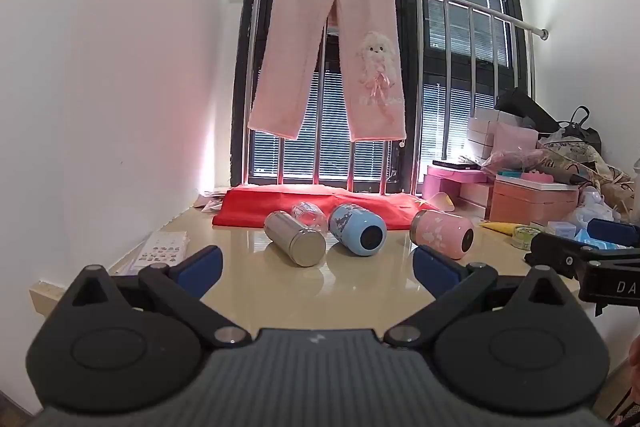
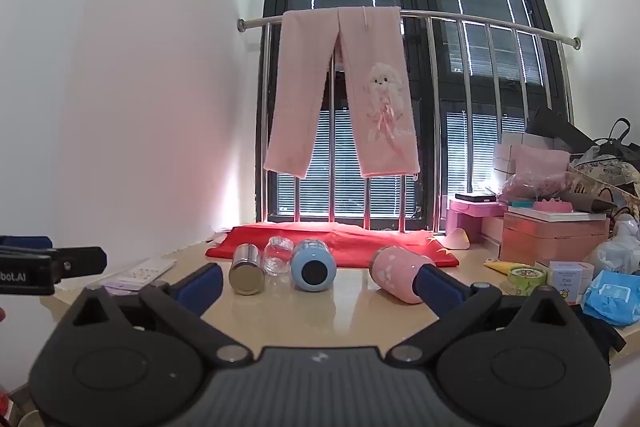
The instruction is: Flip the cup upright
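Several cups lie on their sides on the beige table (image 1: 360,291): a steel cup (image 1: 295,238), a clear glass (image 1: 309,215) behind it, a blue cup (image 1: 357,229) and a pink cup (image 1: 442,233). In the right wrist view they show as steel cup (image 2: 246,269), glass (image 2: 278,254), blue cup (image 2: 313,265) and pink cup (image 2: 398,274). My left gripper (image 1: 316,267) is open and empty, short of the cups. My right gripper (image 2: 320,285) is open and empty; its right finger (image 2: 440,287) overlaps the pink cup's base in view.
A red cloth (image 1: 320,205) lies behind the cups under a railing with pink trousers (image 1: 332,55). Boxes and bags (image 1: 532,195) crowd the right side. A sticker sheet (image 1: 162,247) lies at the left. The white wall (image 1: 120,67) stands at the left.
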`<state>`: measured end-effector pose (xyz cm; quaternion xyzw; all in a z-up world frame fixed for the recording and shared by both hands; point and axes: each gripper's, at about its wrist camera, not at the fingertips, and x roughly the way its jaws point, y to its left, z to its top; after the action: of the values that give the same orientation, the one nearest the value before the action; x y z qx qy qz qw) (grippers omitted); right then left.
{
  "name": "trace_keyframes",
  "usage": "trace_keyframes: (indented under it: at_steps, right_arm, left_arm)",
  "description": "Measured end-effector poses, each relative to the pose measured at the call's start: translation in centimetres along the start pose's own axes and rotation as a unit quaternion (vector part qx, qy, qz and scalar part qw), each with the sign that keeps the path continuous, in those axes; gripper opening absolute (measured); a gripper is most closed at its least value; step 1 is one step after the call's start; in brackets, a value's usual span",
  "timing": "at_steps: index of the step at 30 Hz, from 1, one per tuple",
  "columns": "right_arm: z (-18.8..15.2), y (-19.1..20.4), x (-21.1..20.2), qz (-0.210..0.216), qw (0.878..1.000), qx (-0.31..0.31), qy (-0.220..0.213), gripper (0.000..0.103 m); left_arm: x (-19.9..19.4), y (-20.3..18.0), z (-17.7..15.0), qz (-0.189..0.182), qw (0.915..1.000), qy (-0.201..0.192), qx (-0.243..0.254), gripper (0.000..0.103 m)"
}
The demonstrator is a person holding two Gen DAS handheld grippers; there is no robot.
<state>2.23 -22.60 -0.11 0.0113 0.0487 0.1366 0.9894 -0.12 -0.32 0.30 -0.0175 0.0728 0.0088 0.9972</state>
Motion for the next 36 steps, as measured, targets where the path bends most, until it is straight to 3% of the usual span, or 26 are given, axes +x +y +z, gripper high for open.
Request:
trace_keyframes:
  at_steps: [36]
  right_arm:
    - [-0.01,0.16,-0.08,-0.001,1.0,-0.001,0.001,0.103]
  left_arm:
    - [0.03,0.33,0.0,0.0,1.0,-0.001,-0.001,0.103]
